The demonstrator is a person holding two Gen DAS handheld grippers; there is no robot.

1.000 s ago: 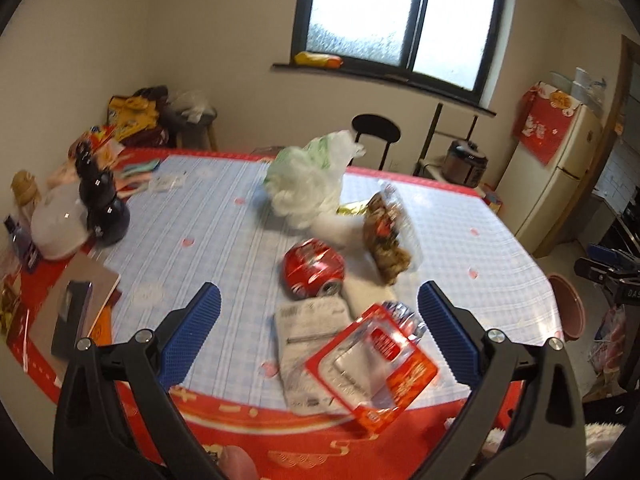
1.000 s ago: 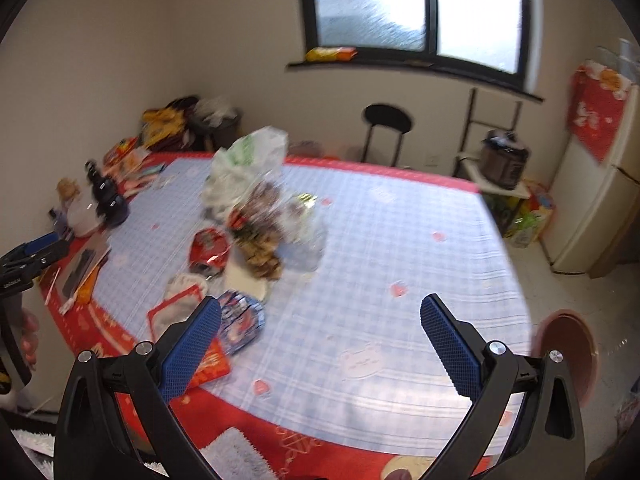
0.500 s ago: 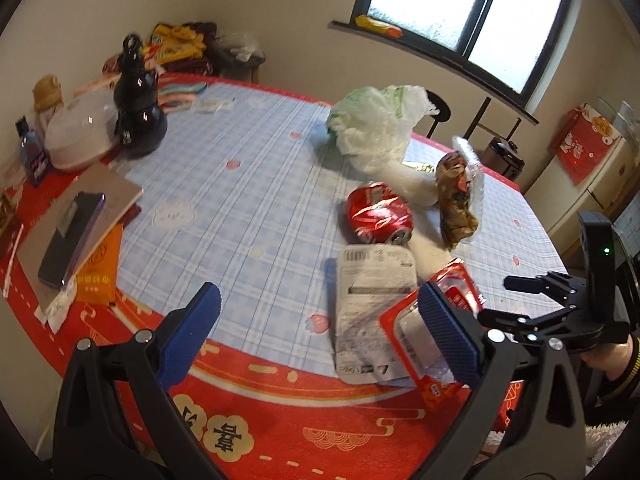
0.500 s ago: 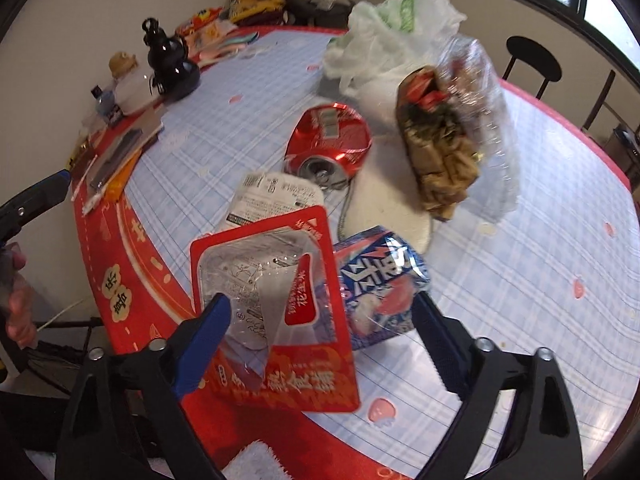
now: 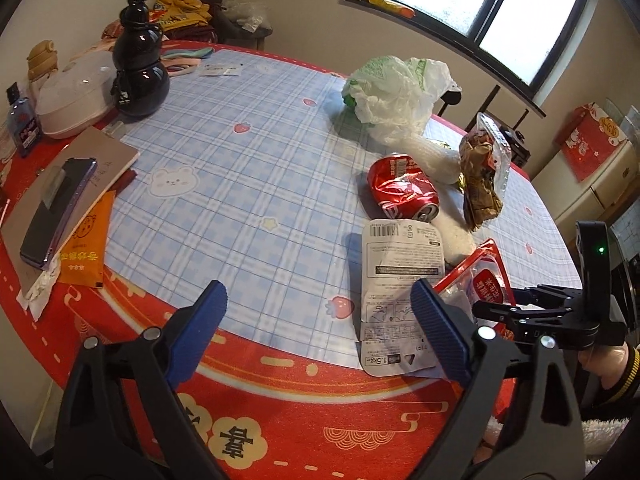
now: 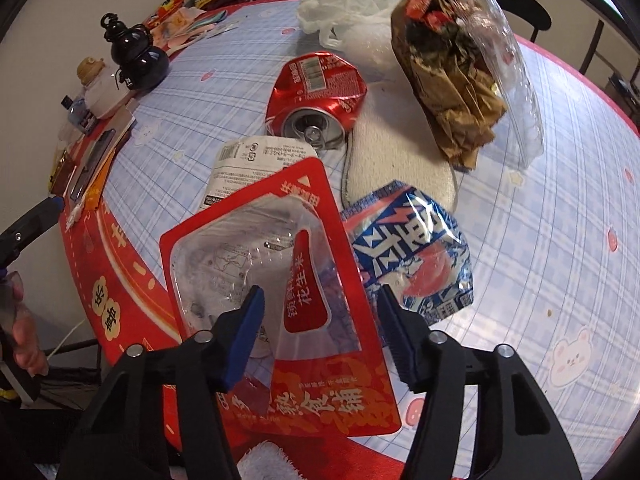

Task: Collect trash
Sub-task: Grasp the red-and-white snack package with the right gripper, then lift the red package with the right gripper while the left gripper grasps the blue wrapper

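- Over the last second the right gripper [image 6: 320,312] has dropped from high above the table to just over the red snack package [image 6: 280,280] at the near table edge; its jaws, earlier spread wide, are now narrower and straddle the package's clear window without yet pinching it.
- That suggests the first pickup is starting: no trash has been collected yet.
- The left gripper [image 5: 316,316] has swung left and hovers over the bare tablecloth [image 5: 240,184], jaws wide, holding nothing.
- The red package overlaps a white printed wrapper [image 6: 256,160] and lies just beside a blue-and-white snack bag [image 6: 412,256]; closing could snag either one.
- Farther back lie a crushed red can [image 6: 316,96], a clear bag of brown wrappers [image 6: 456,64] and a white plastic bag [image 5: 396,92].
- At the table's far left a black gourd-shaped bottle [image 5: 138,68] and a phone [image 5: 56,212] on a notebook look like non-trash.
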